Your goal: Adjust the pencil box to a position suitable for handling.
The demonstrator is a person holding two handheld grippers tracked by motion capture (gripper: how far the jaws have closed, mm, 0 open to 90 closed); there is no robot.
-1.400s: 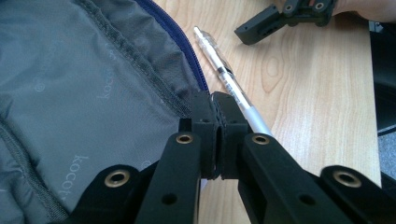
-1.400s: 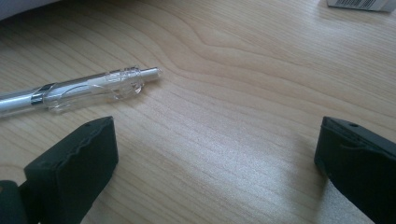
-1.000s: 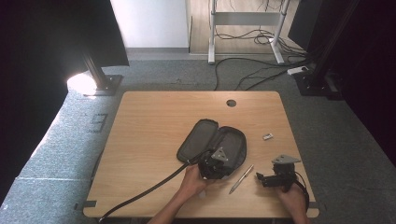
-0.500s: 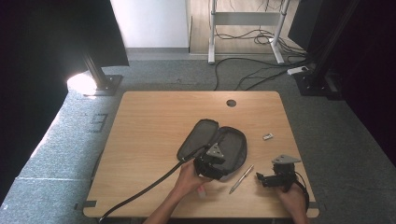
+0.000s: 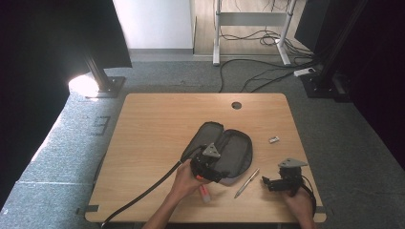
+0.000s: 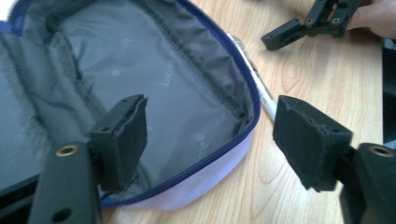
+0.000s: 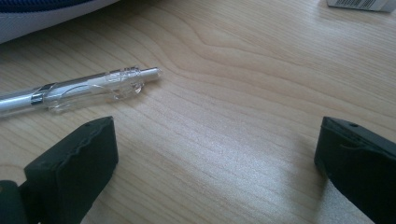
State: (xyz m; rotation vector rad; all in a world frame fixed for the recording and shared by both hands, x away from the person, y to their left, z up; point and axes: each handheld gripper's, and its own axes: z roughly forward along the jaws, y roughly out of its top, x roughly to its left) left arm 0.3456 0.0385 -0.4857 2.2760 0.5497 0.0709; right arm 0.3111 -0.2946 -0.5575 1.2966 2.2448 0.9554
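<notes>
An open dark pencil case (image 5: 229,148) with a blue zip lies in the middle of the wooden table (image 5: 153,133). My left gripper (image 5: 215,164) hangs over its near edge. In the left gripper view the left gripper (image 6: 210,116) has just been opening its jaws, and they stand apart above the grey lining (image 6: 177,79) with nothing between them. A clear pen (image 5: 247,182) lies right of the case. My right gripper (image 5: 266,182) rests low on the table, pointing at the pen. In the right gripper view the right gripper (image 7: 217,135) is open over bare wood, just short of the pen (image 7: 79,91).
A small white tag-like piece (image 5: 273,140) lies right of the case, and its edge (image 7: 364,3) also shows in the right gripper view. A small white and red object (image 5: 204,192) lies by the left hand. A cable hole (image 5: 236,105) sits at the table's far edge.
The left hand and its gripper have shifted a little to the left along the case's near edge. The small white and red object now shows beside the hand. The right gripper has stayed put.
</notes>
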